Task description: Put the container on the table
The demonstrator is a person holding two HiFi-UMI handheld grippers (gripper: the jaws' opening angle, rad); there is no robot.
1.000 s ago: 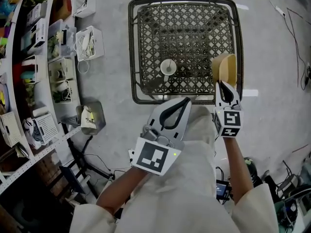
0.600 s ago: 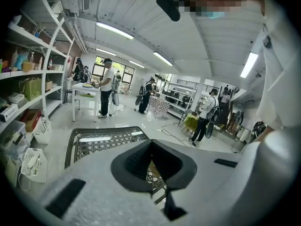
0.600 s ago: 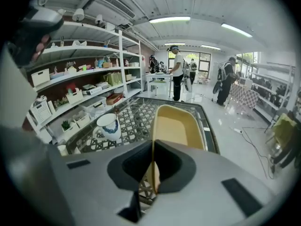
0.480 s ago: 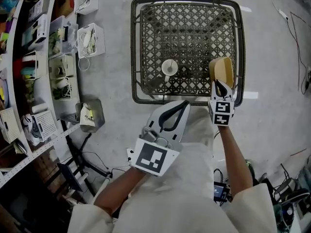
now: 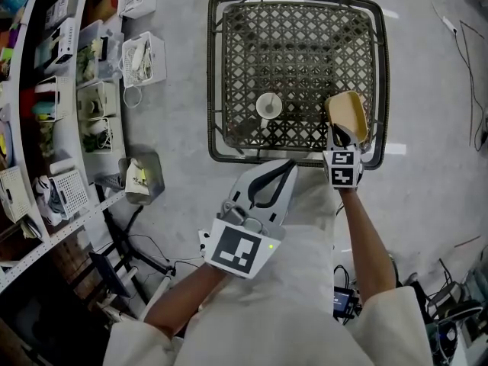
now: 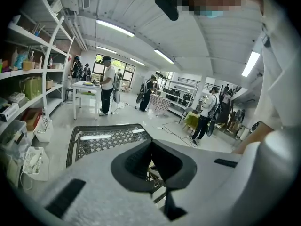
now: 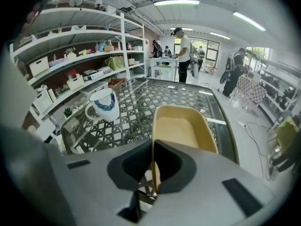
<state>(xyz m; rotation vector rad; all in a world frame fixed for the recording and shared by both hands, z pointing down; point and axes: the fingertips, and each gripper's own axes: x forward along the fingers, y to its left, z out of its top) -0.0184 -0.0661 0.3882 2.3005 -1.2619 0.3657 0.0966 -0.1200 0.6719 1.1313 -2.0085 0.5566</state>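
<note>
Right tool (image 5: 341, 137): jaws narrow, pinched on the near short wall of the container (image 5: 347, 113); in the right gripper view (image 7: 152, 171) the thin yellow wall (image 7: 181, 126) stands edge-up between the two pads.
Left tool (image 5: 268, 185): jaws together with nothing between them (image 6: 151, 147); it is held back close to the person's body, short of the bench's near rim.
Container, from the right tool: straight ahead, its long axis running away from the tool along the line of the jaws, open side showing.
Container, over the bench: above the lattice top of the bench (image 5: 297, 44) near the front right corner, inside the rim. I cannot tell whether its base touches the lattice (image 7: 155, 100).
Cup (image 5: 268, 105): ahead and to the left of the right tool, standing on the bench (image 7: 103, 105), apart from the container.
Nearer hand: the right one, already carrying the container; the left is well back.
Step in hand, as I judge it: lowering to set down.
What the next move turns on: the far end settling flat on the lattice before the jaws part, staying inside the rim to the tool's right.
</note>
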